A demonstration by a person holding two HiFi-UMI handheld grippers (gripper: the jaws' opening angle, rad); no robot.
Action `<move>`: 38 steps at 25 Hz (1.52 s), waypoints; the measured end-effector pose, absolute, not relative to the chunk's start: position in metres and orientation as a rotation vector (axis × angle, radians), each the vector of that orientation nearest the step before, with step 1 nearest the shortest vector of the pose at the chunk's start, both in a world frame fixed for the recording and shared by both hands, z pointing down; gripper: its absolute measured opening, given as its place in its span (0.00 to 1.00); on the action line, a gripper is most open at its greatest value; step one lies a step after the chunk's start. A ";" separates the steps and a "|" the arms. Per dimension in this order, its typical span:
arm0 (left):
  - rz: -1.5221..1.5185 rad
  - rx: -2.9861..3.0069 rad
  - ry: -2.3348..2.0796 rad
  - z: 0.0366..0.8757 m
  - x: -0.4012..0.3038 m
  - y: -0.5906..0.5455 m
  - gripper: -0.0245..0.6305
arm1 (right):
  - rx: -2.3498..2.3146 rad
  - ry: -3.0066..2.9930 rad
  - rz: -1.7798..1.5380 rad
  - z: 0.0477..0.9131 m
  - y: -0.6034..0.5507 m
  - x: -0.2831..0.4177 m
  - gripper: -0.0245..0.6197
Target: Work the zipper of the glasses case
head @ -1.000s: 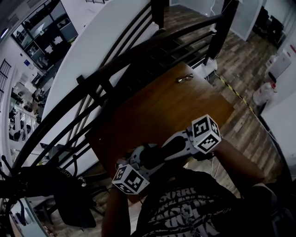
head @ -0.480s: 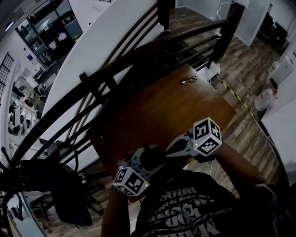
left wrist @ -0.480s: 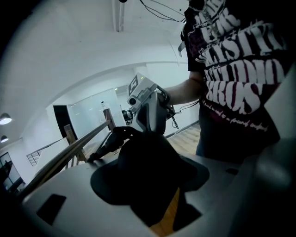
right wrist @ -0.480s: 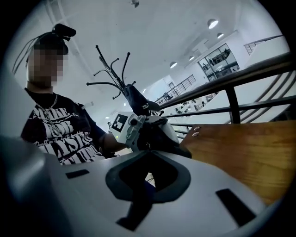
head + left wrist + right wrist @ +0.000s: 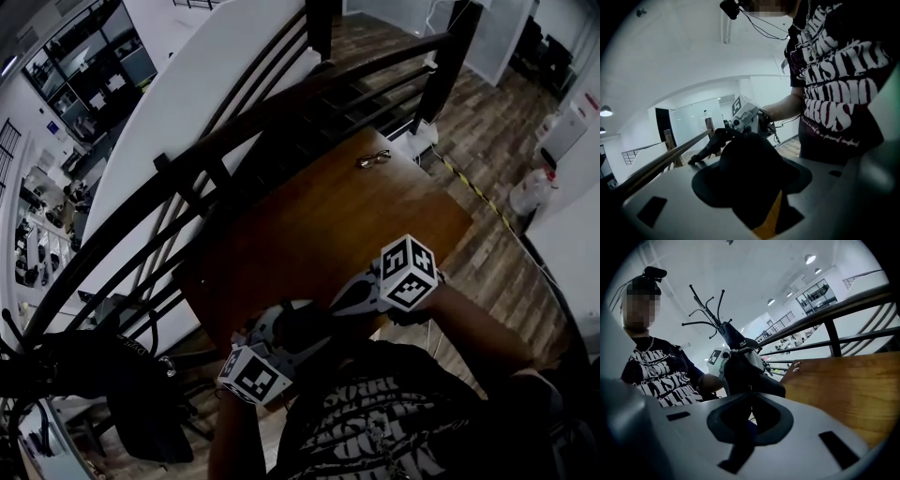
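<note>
The wooden table (image 5: 328,216) is the largest thing here, with a pair of glasses (image 5: 374,157) lying near its far edge. The glasses case (image 5: 750,168) is not on the wood. It is held in the air over the near edge of the table, between the two grippers, close to the person's body.

The left gripper (image 5: 279,330) has its jaws spread wide and clamped around the body of the case, which fills the gap between them. The right gripper (image 5: 750,394) has its jaws pressed together on a thin tab at the edge of the case. I take this tab for the zipper pull (image 5: 750,387), though it is too small and dark to be sure.

The case looks light and rather stiff, probably a moulded shell with a dull fabric skin, so it should not slip easily. A firm hold across its broad sides seems right. The pull is tiny and can escape from the pads, so I think it needs a tight pinch and a steady draw along the line of the zipper.
</note>
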State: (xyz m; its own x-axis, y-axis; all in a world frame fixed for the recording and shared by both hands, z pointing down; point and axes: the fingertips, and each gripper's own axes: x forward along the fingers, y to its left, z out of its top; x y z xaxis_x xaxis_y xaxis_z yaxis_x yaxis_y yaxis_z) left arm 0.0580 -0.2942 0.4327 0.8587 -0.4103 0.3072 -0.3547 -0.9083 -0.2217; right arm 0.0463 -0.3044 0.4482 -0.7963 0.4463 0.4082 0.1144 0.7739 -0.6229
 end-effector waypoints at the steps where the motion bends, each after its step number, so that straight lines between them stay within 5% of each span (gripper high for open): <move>1: -0.510 -2.882 0.597 0.431 0.057 -0.292 0.44 | -0.415 -2.408 0.806 0.450 -0.304 0.046 0.04; 30: -0.165 -2.965 0.535 0.345 0.057 -0.268 0.44 | -0.575 -2.294 0.969 0.488 -0.283 0.023 0.04; 38: -0.207 -2.996 0.704 0.394 0.071 -0.301 0.44 | -0.356 -2.260 0.987 0.538 -0.306 0.040 0.04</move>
